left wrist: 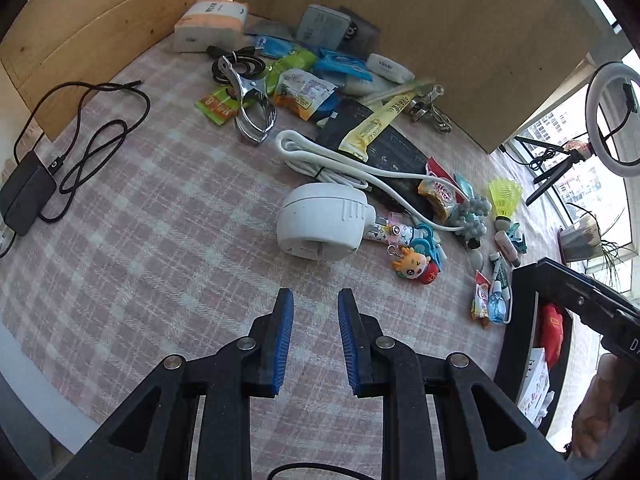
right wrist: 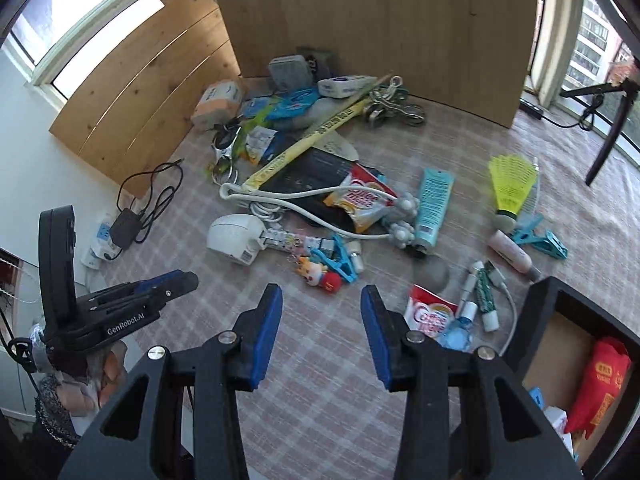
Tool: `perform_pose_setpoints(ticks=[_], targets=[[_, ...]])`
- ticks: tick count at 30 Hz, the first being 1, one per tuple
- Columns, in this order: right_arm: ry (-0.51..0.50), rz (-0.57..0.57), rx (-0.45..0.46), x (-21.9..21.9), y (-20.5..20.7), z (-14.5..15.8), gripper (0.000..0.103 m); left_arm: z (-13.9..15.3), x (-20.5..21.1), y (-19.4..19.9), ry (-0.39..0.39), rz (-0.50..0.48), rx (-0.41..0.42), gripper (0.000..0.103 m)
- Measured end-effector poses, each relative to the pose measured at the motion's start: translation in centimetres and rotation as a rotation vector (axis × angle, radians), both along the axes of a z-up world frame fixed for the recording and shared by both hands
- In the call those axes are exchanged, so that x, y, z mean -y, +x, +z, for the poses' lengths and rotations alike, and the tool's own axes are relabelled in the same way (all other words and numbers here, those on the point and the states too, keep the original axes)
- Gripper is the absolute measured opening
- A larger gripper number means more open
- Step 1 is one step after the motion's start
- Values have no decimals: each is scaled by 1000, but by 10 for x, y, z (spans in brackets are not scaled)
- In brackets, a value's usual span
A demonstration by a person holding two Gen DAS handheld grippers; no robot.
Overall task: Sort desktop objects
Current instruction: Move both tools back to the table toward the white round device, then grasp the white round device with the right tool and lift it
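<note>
**Inspector:** Checked cloth covers the bench point(right wrist: 304, 396), and most of the clutter is still lying loose on it. Report the container.

**Assistant:** Black box point(right wrist: 560, 292) at the near right corner of the bench. Inside it I can see a red packet point(right wrist: 600, 384) and a few small white and blue items, partly hidden by the box wall. That is all that counts as sorted.

**Inspector:** And what is left?

**Assistant:** The greater part, by my judgement. A white round device point(left wrist: 320, 226) with its white cable point(left wrist: 332, 164) lies mid-bench, a cartoon keychain point(left wrist: 416, 266) just beside it. Behind are snack sachets, a long yellow packet point(left wrist: 380, 124), a metal clip point(left wrist: 252, 108) and a tissue pack point(left wrist: 210, 26) near the wooden back boards. To the right: a yellow shuttlecock point(right wrist: 510, 184), a teal tube point(right wrist: 432, 204), a blue clothes peg point(right wrist: 540, 236), and a coffee creamer sachet point(right wrist: 430, 314) close to the box.

**Inspector:** Grippers?

**Assistant:** Left gripper point(left wrist: 314, 312) hangs over bare cloth in front of the white device, jaws parted a little, nothing between them. Right gripper point(right wrist: 320, 312) hangs over bare cloth short of the keychain, jaws released wider, also empty.

**Inspector:** Verdict?

**Assistant:** Early stage; neither hand is carrying anything.
</note>
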State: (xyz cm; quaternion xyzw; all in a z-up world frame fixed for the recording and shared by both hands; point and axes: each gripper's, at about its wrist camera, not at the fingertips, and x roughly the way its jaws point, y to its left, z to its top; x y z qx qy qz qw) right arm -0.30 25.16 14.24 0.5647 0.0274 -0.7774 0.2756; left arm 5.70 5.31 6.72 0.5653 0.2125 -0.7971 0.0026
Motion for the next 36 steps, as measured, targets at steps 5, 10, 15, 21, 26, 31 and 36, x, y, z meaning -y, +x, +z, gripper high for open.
perform_pose_setpoints(ticks=[5, 10, 15, 21, 26, 31, 36], targets=[[-12, 76, 80, 53, -23, -17, 40, -11, -8, -12, 41, -4, 4, 22], [-7, 122, 137, 89, -40, -34, 40, -20, -13, -26, 72, -18, 7, 22], [-12, 121, 217, 110, -56, -57, 41, -32, -10, -38, 113, 3, 24, 22], [-19, 92, 264, 121, -71, -76, 41, -34, -7, -48, 125, 15, 11, 22], [-35, 66, 294, 121, -76, -81, 41, -34, -6, -56, 121, 9, 7, 23], [-39, 68, 319, 118, -69, -79, 43, -31, -1, -55, 112, 7, -17, 26], [-21, 120, 268, 132, -68, -83, 57, -35, 2, -60, 130, 6, -35, 28]])
